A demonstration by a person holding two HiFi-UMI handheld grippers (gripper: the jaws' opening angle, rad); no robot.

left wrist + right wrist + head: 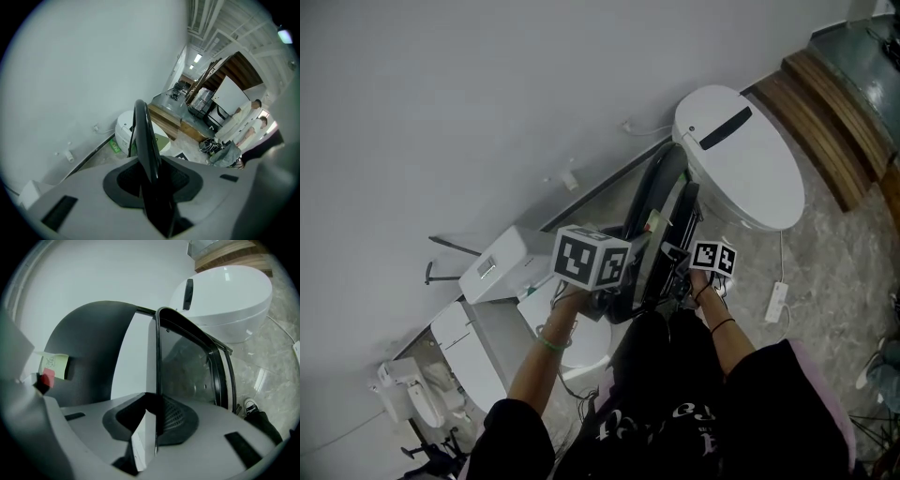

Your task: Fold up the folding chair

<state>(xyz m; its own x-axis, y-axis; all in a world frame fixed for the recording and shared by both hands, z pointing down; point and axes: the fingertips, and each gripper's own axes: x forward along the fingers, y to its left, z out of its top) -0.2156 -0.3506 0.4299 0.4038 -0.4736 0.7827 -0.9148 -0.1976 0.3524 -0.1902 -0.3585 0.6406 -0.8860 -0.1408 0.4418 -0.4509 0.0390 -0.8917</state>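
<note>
The black folding chair [661,220] is folded flat and stands on edge between my two grippers, in front of the grey wall. My left gripper [614,281] is shut on its black curved frame edge [143,131], which runs up from between the pads. On the chair's other side, my right gripper [701,274] is shut on a thin edge of the chair [155,380], beside the glossy dark panel [190,366]. A yellow and red sticker [54,367] sits on the chair's grey curved part.
A white oval unit with a black slot [745,164] stands just behind the chair. White boxes and appliances [502,262] line the wall at the left. A wooden step [830,117] lies at the far right, a white power strip [777,302] on the floor. People stand far off [243,124].
</note>
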